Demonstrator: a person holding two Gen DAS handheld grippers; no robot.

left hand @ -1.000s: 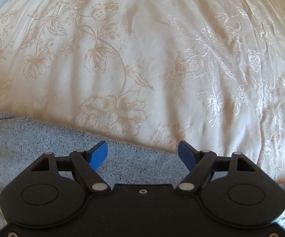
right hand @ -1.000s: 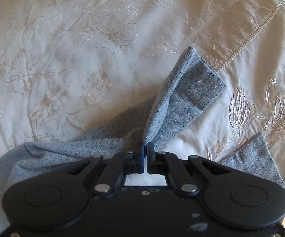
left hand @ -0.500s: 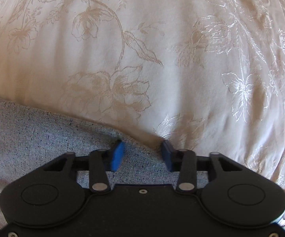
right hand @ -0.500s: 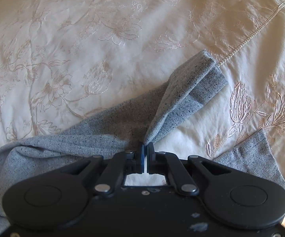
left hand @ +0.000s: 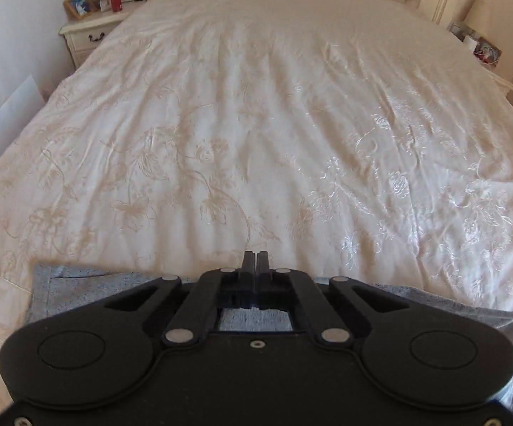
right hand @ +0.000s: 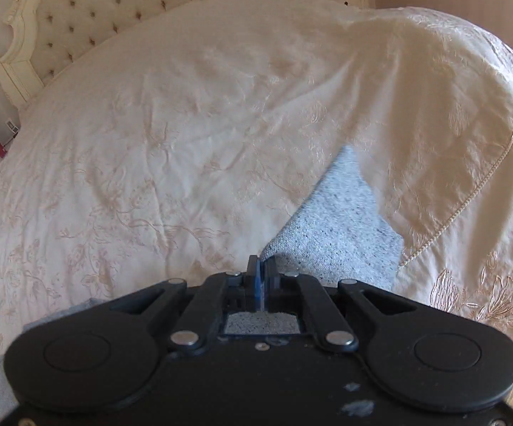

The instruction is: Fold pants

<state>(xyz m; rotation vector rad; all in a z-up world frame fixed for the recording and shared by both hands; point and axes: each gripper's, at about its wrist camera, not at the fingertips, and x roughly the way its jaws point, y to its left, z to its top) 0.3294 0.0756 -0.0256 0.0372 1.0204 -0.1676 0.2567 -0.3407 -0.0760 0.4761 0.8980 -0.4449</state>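
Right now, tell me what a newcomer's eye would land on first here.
The cream embroidered bedspread fills both views. Grey pants lie along its near edge, one leg rising from the shut right claw. The left claw is shut too, above the pants; its grip is hidden.

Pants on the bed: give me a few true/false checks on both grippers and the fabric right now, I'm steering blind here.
1. The right gripper is shut on the grey pants. True.
2. The left gripper has its fingers spread wide apart. False: its fingers are together, with grey fabric showing just behind and below them.
3. The pants lie on a cream embroidered bedspread. True.
4. A pant leg runs up and to the right from the right gripper. True.
5. The pants cover the tufted headboard. False: they sit at the near end of the bed, far from it.
6. The nightstand in the left wrist view holds folded pants. False: it holds a red cylinder, a picture frame and a lamp.
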